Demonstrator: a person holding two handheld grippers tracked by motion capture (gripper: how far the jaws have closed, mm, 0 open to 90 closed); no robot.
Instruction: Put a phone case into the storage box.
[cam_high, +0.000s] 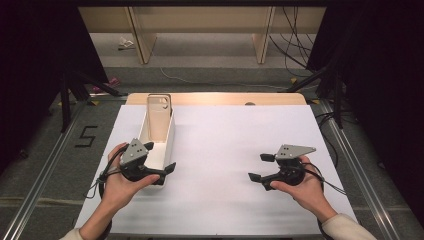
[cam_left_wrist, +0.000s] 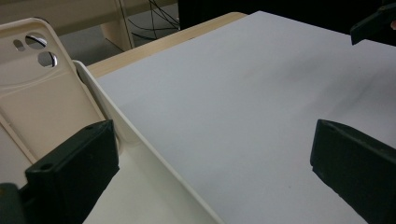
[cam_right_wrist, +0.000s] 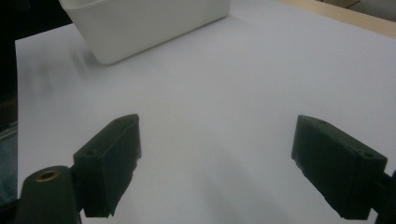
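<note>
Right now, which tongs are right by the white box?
The left tongs, straddling the white box's wall near the phone case. The right tongs hover over bare table.

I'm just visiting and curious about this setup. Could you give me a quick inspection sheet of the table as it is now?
Surface: white sheet on a wooden table.
Job's things: beige phone case stands leaning in the far end of a white bin.
Clutter: nothing seen.
Grippers: left gripper open, one jaw over the bin, the other outside its wall; right gripper open over bare sheet.
Cables: one trails from each gripper; more cables on the floor behind.
Surroundings: wooden furniture legs, black curtains, tripod legs.
</note>
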